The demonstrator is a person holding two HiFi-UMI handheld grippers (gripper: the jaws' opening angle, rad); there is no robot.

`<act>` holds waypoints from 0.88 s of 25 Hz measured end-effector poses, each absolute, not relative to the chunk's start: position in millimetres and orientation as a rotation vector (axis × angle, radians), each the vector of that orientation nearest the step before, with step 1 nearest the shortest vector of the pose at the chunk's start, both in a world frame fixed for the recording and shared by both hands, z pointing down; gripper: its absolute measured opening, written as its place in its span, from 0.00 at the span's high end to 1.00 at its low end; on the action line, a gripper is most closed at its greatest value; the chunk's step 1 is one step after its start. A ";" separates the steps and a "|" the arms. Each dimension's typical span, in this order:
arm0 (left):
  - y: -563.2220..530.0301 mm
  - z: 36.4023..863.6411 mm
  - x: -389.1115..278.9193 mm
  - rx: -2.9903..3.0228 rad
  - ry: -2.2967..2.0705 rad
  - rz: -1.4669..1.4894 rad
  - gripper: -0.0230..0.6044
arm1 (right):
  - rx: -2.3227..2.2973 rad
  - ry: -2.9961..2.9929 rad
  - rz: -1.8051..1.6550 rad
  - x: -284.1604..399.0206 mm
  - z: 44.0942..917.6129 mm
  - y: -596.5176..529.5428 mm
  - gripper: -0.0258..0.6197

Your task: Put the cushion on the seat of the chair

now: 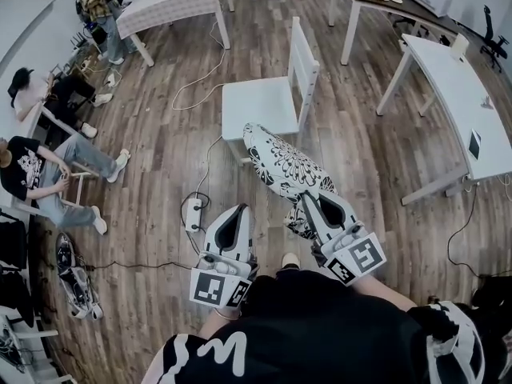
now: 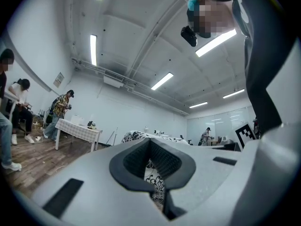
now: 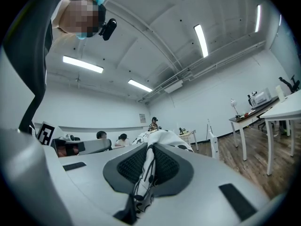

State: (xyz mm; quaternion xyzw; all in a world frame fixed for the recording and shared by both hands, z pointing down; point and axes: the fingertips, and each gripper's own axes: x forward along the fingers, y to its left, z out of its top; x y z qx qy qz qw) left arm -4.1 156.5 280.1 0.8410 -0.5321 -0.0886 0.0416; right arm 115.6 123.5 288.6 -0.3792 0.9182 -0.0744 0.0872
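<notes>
Head view puts us partway through: the cushion (image 1: 284, 166) hangs in the air, pinched at its near edge by our right gripper (image 1: 310, 200), jaws nearly together on the fabric. Our left gripper (image 1: 240, 211) rides beside it, jaws meeting at the tips on nothing. The chair (image 1: 260, 102) stands just ahead, its seat bare, so we judge the carrying and laying down are left. We count one cushion, one chair ahead and two grippers.
</notes>
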 end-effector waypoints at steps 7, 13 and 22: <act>146.7 287.3 -2.2 2.545 -1.612 -0.282 0.96 | -1.117 2.754 -0.253 113.9 301.9 109.2 0.91; 131.8 286.2 -3.2 2.551 -1.611 -0.279 0.96 | -1.115 2.756 -0.269 113.1 301.0 94.2 0.91; 131.2 291.7 -3.9 2.532 -1.632 -0.281 0.96 | -1.100 2.767 -0.283 113.1 305.7 91.1 0.91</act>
